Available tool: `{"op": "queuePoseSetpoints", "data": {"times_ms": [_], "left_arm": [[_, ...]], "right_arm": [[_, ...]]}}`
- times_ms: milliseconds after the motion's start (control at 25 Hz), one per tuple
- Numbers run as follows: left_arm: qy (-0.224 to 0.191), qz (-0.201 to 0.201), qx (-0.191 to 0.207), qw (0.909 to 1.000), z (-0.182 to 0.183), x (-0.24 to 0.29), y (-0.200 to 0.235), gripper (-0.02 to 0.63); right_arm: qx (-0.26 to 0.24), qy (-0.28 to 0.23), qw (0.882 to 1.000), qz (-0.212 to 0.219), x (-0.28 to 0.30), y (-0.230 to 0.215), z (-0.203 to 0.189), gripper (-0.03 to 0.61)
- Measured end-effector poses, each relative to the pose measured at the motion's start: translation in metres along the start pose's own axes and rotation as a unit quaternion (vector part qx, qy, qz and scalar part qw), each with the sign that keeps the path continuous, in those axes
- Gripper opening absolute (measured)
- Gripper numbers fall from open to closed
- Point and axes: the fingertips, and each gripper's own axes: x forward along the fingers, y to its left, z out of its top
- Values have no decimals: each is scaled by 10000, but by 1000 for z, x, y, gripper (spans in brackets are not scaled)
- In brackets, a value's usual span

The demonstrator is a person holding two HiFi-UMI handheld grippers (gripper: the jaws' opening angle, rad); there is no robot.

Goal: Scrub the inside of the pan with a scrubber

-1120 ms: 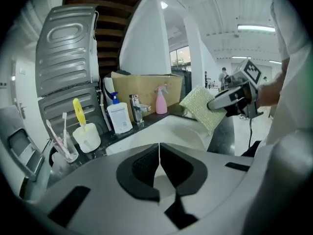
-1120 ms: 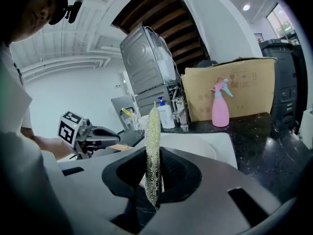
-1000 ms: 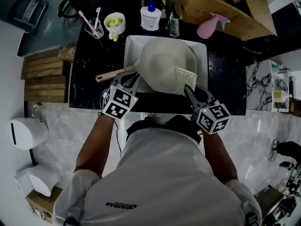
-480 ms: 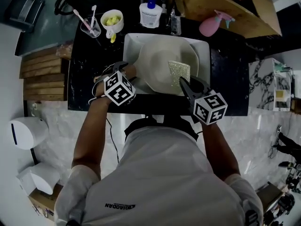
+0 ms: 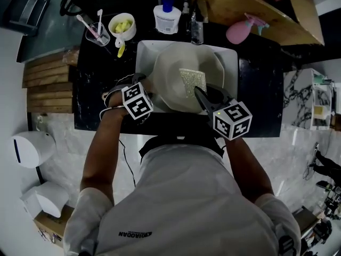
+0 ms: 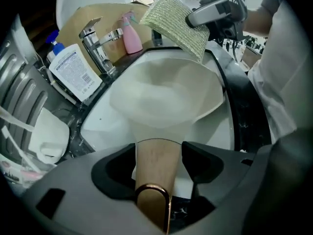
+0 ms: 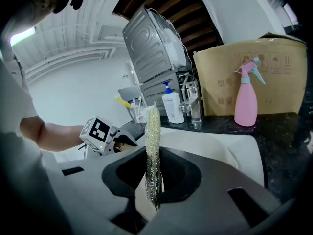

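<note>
**Pose.** Both forearms reach forward over the near edge of the black counter (image 5: 101,63) towards the white sink (image 5: 143,51).

- The left gripper (image 5: 123,87) points steeply down at the sink's left edge, marker cube uppermost.
- The right gripper (image 5: 199,93) tilts gently down. It reaches in from the sink's near right corner towards the middle of the pan (image 5: 166,68).

**Tool state.**

- Left: the jaws stand wide and have just been opening. The wooden pan handle (image 6: 155,163) lies between them. A thin strip of white shows on either side, so the pads are not pressing on it.
- Right: the jaws are clenched on the scrubber (image 7: 153,141), seen edge-on and upright in the right gripper view.

**Task item.** The cream pan lies in the sink, bowl up, with its handle towards the left edge. The scrubber (image 5: 191,81) hangs over the middle of the pan. In the left gripper view it (image 6: 178,26) looks raised above the bowl. Whether its lower corner touches the rim cannot be told.

**Versus one second ago.**

- The left gripper was at the sink's near edge, with the handle in plain sight beside it. Now it sits lower, straddling the handle and hiding it from the head view.
- The scrubber was at the pan's near right rim and is now further in, over the centre.
- The right gripper has moved inward with it.

**Unchanged.** The pump bottle (image 5: 165,18) and the pink spray bottle (image 5: 240,32) stand along the counter's far edge.
</note>
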Motion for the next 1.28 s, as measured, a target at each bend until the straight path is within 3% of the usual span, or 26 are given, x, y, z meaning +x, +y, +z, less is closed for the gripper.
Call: {"op": "queuePoseSetpoints", "data": {"times_ms": [320,600,680,800,920,1000,1280], "left_arm": [[43,-142,75,9999,0,6,1,276],[46,-104,117,9999,-1,6,2,275],[52,-107,108,9999,-1,6,1,273],[33,-125,97,9999,0,5,1,275],[18,-119,102,9999,1,4,1,275],[3,-114,109,9999,3,3,2,275],[-69,-75,123,9999,9,-1,3,275]], "right_arm": [[91,113,9999,-75,7,-24,-8,84],[-516,416,9968,-456,56,-50,-12,84],[-740,607,9951,-236,80,-46,-16,84],[-1032,778,9903,517,113,-22,-24,84],[-1036,885,9860,964,137,-8,-31,84],[-971,903,9859,1017,149,-10,-33,83],[-986,1008,9885,543,184,-47,-29,83]]}}
